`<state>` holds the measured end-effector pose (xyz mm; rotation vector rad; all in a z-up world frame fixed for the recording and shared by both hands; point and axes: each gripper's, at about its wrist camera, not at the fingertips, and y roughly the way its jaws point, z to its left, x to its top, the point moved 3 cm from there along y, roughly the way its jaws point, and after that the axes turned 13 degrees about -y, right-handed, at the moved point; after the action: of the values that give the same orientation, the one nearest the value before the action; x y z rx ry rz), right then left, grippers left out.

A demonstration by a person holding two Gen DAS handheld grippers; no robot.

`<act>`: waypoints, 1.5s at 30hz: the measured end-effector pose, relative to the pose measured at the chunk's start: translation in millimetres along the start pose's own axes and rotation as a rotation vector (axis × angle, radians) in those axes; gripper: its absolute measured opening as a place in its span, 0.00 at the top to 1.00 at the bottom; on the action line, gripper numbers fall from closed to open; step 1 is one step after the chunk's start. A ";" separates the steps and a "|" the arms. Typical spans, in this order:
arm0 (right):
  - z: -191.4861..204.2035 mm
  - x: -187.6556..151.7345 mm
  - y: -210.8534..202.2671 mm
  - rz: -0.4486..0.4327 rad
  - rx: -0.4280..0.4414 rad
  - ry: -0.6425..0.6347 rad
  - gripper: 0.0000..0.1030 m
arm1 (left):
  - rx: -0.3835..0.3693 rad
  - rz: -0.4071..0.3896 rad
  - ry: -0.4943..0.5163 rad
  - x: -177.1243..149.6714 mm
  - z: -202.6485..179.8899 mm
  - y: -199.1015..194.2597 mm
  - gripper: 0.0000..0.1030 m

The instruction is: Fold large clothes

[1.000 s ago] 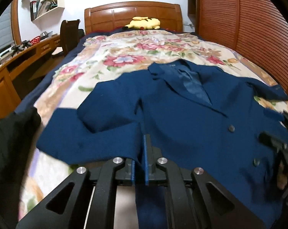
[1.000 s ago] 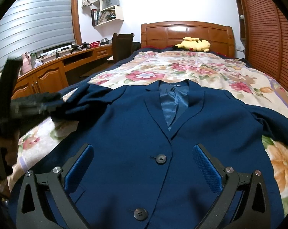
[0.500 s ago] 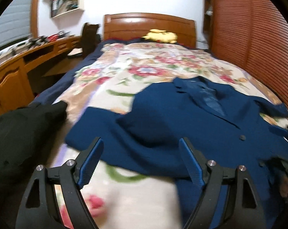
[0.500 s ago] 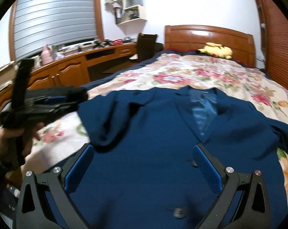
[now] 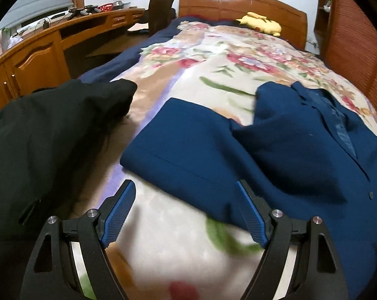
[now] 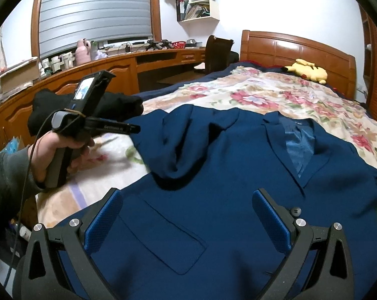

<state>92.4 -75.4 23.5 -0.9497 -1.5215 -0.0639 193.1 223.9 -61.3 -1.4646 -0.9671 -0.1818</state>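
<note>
- One second ago the left gripper (image 5: pixel 184 212) was closed on a blue edge of the jacket (image 5: pixel 300 155); now its jaws are wide apart with nothing between them, and it has pulled back to the lower part of its frame, over the bare quilt (image 5: pixel 213 57).
- The sleeve (image 5: pixel 186 142) has moved too: it now lies flat across the middle of the left view, folded in toward the jacket body, its cuff end pointing to the left.
- In the right view the jacket (image 6: pixel 238 187) fills the centre and lower half of the frame, front side up, with the collar at the upper right and a pocket flap at the bottom centre.
- The right gripper (image 6: pixel 188 215) is also released, jaws spread, just above the jacket front; I cannot tell if the pads touch the cloth.
- At the left of the right view a hand (image 6: pixel 53 150) holds the left gripper beside the sleeve.
- A black garment (image 5: pixel 38 137) lies at the left of the left view, near the sleeve but apart from it.
- A yellow toy (image 6: pixel 308 71) rests by the headboard (image 6: pixel 295 47), upper right.
</note>
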 end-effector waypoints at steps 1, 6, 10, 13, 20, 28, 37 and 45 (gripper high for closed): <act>-2.0 -0.5 0.9 0.001 0.001 0.002 0.00 | 0.009 0.005 0.006 1.0 -0.9 3.5 0.21; 5.7 5.1 0.6 0.006 -0.006 -0.001 0.00 | 0.044 0.075 0.001 2.9 -1.6 24.6 0.21; 7.3 5.6 -1.3 0.007 -0.012 -0.001 0.00 | 0.055 0.138 -0.022 0.1 1.4 39.5 0.21; 8.5 5.2 -2.6 0.005 -0.021 -0.004 0.00 | 0.051 0.147 -0.034 1.0 1.6 40.7 0.21; 8.5 2.8 -8.1 0.004 -0.035 0.002 0.00 | 0.031 0.157 -0.007 4.0 -7.4 39.3 0.81; -1.2 -0.6 -17.1 -0.003 -0.064 0.013 0.00 | 0.019 0.026 0.109 20.7 -56.3 -17.4 0.94; -15.4 -9.7 -34.7 -0.005 -0.108 0.063 0.00 | -0.093 -0.107 0.239 25.9 -130.3 -97.8 0.95; -22.8 -11.5 -48.7 -0.013 -0.152 0.102 0.00 | -0.229 -0.172 0.348 15.1 -195.3 -157.6 0.95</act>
<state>81.0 -125.9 42.1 -1.0411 -1.4439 -0.2365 186.2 32.2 101.3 -1.4921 -0.8033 -0.6698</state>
